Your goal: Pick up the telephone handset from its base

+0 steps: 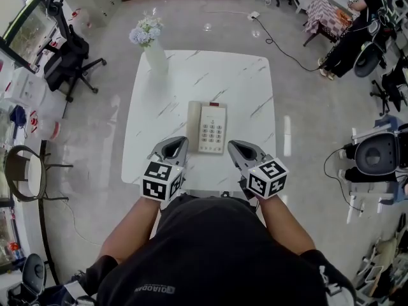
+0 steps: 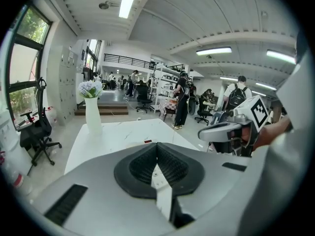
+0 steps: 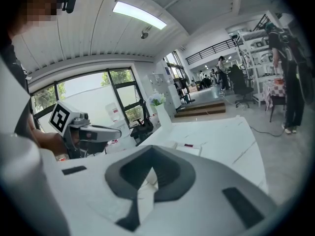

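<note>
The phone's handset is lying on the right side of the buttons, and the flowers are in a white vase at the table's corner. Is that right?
Not quite. The handset lies on the left side of the telephone's buttons, not the right; the head view shows it. The flowers are indeed in a white vase at the corner of the table.

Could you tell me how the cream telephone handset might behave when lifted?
The cream plastic handset looks rigid and probably light. Its smooth, long shape may slip or pivot in a narrow grip. No cord shows, so a tug is uncertain.
</note>
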`<state>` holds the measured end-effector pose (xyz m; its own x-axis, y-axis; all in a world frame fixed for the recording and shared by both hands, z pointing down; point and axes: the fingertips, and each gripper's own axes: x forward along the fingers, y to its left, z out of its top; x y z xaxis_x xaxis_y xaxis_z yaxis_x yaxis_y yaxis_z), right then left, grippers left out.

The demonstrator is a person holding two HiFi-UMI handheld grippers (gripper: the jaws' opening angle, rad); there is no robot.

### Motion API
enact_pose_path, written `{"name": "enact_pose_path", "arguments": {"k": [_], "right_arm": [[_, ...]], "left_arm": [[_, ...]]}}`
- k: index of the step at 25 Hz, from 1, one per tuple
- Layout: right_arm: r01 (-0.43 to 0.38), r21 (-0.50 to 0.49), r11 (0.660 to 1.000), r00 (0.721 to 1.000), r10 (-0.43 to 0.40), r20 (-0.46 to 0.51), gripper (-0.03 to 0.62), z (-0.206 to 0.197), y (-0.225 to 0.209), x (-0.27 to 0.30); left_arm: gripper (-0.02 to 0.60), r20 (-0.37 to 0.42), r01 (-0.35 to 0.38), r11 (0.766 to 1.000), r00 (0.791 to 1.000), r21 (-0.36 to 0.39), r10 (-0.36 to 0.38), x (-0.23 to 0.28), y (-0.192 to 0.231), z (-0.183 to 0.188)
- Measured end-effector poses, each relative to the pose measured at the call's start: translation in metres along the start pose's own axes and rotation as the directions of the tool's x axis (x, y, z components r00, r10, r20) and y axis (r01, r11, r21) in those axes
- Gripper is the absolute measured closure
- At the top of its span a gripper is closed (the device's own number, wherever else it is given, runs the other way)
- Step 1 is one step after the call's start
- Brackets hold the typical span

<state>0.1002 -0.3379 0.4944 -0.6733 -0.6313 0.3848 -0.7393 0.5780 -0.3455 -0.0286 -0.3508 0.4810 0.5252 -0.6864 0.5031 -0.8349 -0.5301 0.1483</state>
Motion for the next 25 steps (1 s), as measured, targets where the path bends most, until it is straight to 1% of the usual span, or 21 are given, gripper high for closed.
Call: {"name": "enact_pose_path", "arguments": {"k": [3, 4, 5, 9, 12, 25], "right_arm": [[-0.002, 0.004, 1.0, 1.0, 0.002, 0.004, 0.593, -0.0014, -0.0006, 0.0001], [-0.003, 0.005, 1.0, 1.0, 0.003, 0.005, 0.592, -0.0022, -0.0005, 0.0002], [-0.004, 0.007, 1.0, 1.0, 0.004, 0.005, 0.592, -0.0027, -0.0005, 0.0006], [-0.007, 0.013, 1.0, 1.0, 0.007, 0.01, 0.592, -0.0037, 0.0006, 0.0028], [-0.006, 0.013, 1.0, 1.0, 0.006, 0.013, 0.592, -0.0019, 0.0002, 0.0036], [-0.003, 0.013, 1.0, 1.0, 0.003, 0.015, 0.592, -0.0008, -0.0017, 0.0029]], "left_arm": [[0.577, 0.002, -0.019, 1.0, 1.0, 0.017, 0.019, 0.0007, 0.0022, 0.0004], [0.54, 0.003, -0.017, 1.0, 1.0, 0.021, 0.017, 0.001, 0.0016, 0.0006], [0.52, 0.002, -0.016, 1.0, 1.0, 0.024, 0.016, 0.0014, 0.0014, 0.0008], [0.474, 0.0, -0.015, 0.999, 1.0, 0.031, 0.015, 0.002, 0.003, 0.001], [0.426, 0.0, -0.015, 0.999, 1.0, 0.034, 0.015, 0.003, 0.0049, 0.003], [0.423, -0.001, -0.024, 0.999, 1.0, 0.043, 0.024, 0.0042, 0.0057, 0.0051]]}}
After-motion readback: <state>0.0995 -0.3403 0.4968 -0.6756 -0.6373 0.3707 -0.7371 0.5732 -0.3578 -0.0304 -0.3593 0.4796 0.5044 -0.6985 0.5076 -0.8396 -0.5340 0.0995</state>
